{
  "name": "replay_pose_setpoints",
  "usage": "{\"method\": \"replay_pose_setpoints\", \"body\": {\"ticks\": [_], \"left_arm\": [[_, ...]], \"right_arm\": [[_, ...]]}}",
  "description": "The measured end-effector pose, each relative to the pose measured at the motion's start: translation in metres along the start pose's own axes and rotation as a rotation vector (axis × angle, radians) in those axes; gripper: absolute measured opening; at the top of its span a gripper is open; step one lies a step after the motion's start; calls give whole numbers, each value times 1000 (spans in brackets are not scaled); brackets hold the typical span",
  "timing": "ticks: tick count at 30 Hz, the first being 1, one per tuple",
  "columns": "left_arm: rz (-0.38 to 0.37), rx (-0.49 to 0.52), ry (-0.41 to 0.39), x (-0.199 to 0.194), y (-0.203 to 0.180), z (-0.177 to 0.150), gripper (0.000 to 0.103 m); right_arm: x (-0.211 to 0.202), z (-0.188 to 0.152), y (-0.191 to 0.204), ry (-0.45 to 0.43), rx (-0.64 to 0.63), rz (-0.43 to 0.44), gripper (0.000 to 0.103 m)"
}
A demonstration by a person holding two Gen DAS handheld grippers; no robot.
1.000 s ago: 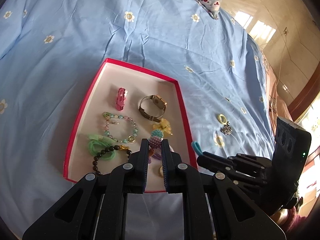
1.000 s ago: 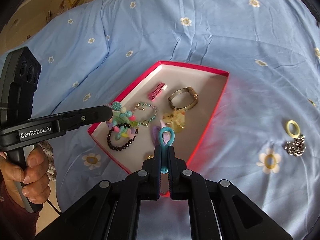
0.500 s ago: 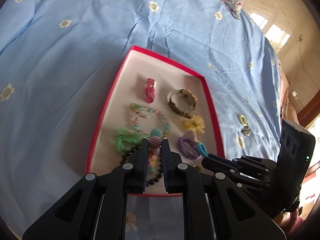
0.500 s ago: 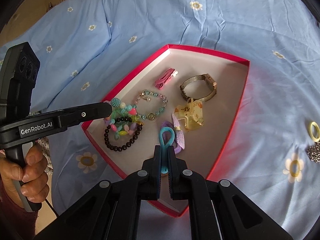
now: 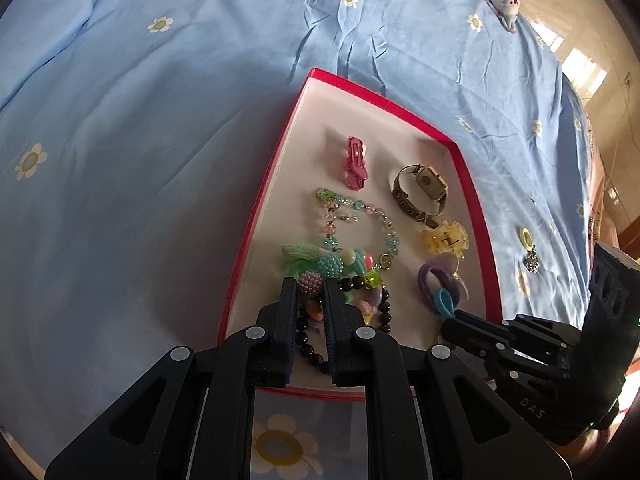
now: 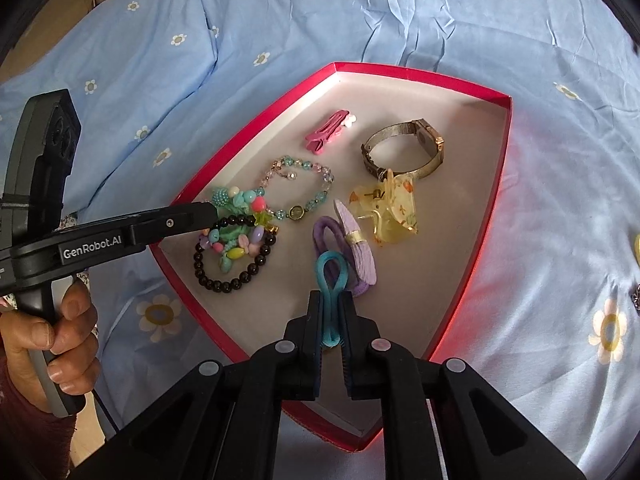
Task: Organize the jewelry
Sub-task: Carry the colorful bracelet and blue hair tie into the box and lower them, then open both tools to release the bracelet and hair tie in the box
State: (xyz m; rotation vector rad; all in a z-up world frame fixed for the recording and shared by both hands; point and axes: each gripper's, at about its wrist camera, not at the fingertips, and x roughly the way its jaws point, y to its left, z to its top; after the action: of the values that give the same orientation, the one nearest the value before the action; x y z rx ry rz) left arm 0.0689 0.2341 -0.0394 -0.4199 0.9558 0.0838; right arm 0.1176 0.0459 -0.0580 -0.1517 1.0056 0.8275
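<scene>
Two grippers over red tray (image 6: 505, 184): left gripper (image 5: 310, 294) grips beaded bracelet (image 5: 348, 266); right gripper (image 6: 331, 314) jaws opening (teal hair tie (image 6: 331, 280) between them).

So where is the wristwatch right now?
The wristwatch lies in the red tray, toward its far right corner in the right wrist view, right of the pink hair clip, just behind the yellow claw clip.

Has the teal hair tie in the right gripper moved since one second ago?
Yes. The teal hair tie, between the opening right gripper jaws, has come down over the red box, beside the purple hair tie.
</scene>
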Motion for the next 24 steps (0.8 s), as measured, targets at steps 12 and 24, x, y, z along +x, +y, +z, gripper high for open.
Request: {"method": "replay_pose_setpoints", "body": {"ticks": [12, 24], "left_arm": [[21, 9, 12, 2, -1, 0, 12], [37, 15, 10, -2, -4, -2, 26]], "right_arm": [[1, 1, -2, 9, 24, 20, 18], [-9, 1, -1, -6, 31, 25, 24]]}}
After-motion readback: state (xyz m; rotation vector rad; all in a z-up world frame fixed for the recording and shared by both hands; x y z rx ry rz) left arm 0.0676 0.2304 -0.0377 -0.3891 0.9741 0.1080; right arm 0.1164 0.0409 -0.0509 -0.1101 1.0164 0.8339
